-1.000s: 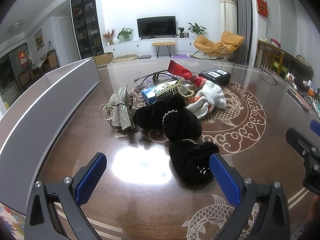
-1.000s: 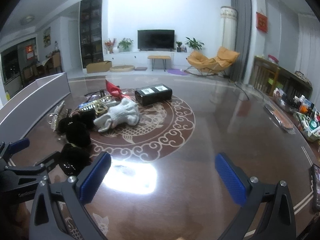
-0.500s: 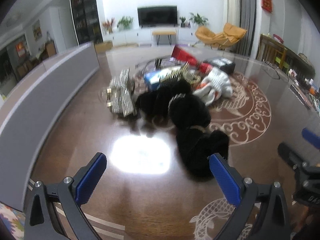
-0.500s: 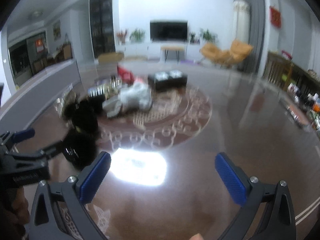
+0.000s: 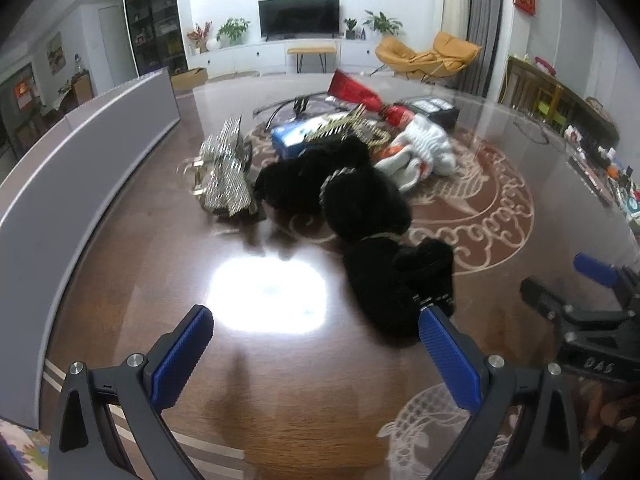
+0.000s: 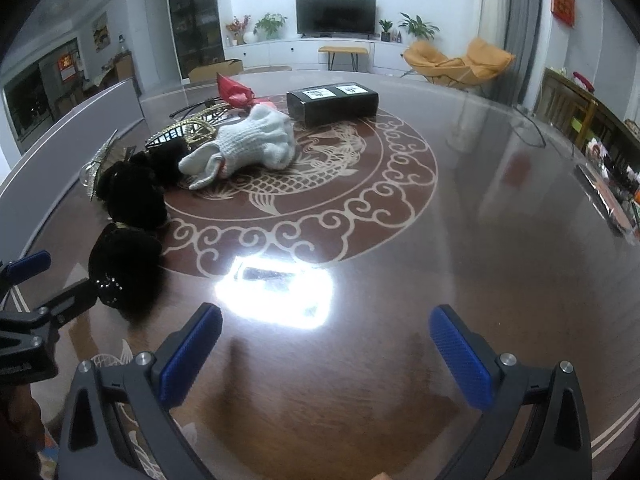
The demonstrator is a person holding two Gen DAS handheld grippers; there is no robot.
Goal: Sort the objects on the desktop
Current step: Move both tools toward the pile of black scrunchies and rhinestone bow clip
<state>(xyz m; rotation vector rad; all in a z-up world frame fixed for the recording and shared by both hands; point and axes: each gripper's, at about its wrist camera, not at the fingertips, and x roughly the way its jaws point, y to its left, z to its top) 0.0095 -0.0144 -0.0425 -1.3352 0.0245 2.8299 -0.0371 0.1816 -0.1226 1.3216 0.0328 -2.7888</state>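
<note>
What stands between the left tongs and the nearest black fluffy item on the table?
Nothing visible. The left tongs are open, and only bare table lies ahead; the nearest black fluffy item sits just beyond the right-side finger.

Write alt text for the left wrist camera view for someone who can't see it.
The open left gripper hovers low over a glossy brown table, its right blue finger just in front of the nearest black fluffy item. Beyond lie two more black fluffy items, a sparkly silver bag, white gloves and a blue box, with the right gripper at the right edge.
</note>
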